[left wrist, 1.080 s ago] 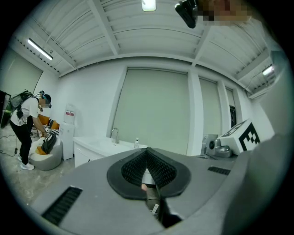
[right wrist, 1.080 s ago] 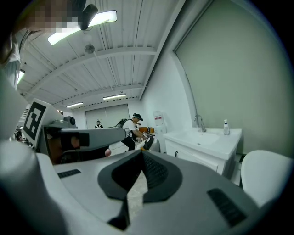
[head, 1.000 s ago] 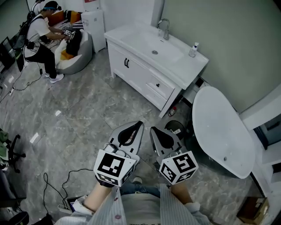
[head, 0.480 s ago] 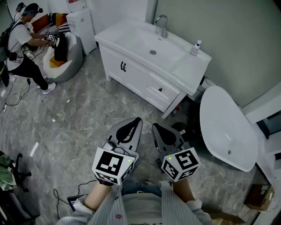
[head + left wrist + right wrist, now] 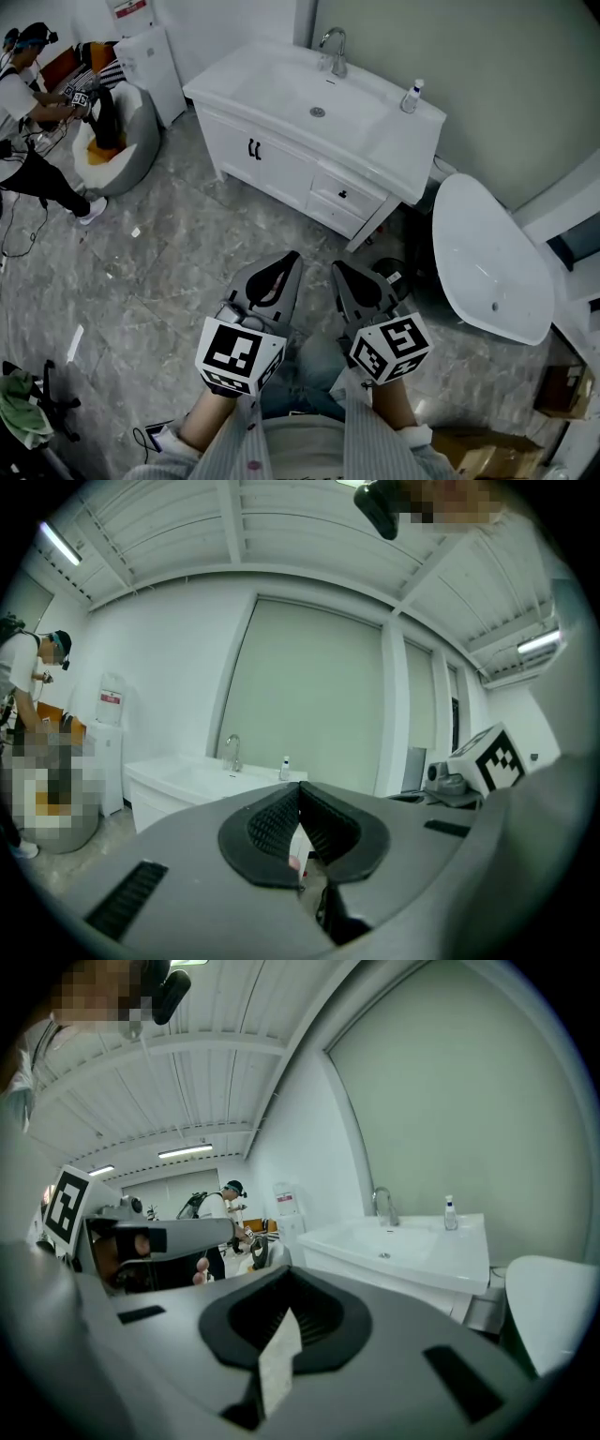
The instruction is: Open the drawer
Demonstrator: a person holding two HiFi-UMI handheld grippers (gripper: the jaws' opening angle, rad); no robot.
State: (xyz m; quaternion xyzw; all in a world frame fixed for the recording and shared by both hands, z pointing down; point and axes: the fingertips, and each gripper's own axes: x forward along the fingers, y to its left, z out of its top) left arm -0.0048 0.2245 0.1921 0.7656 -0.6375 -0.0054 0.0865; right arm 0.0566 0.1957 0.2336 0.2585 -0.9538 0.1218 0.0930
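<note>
A white vanity (image 5: pixel 281 155) with a sink stands ahead, across the grey floor. Its upper drawer (image 5: pixel 349 192) has a small dark knob and looks closed, with a second drawer (image 5: pixel 330 217) below it. My left gripper (image 5: pixel 293 257) and right gripper (image 5: pixel 337 267) are held side by side, well short of the vanity, and both point toward it. In the left gripper view the left gripper (image 5: pixel 300 786) is shut and empty. In the right gripper view the right gripper (image 5: pixel 286 1275) is likewise shut, with the vanity (image 5: pixel 403 1246) beyond it.
A large white oval tub (image 5: pixel 487 258) lies right of the vanity. A soap bottle (image 5: pixel 410 97) and a faucet (image 5: pixel 333 47) are on the countertop. At far left a person (image 5: pixel 23 103) stands by a beanbag (image 5: pixel 117 141). A cardboard box (image 5: pixel 561 389) sits at the lower right.
Both grippers, still shut, have moved across the floor toward the vanity. The vanity and its drawers now appear nearer and more central in the head view.
</note>
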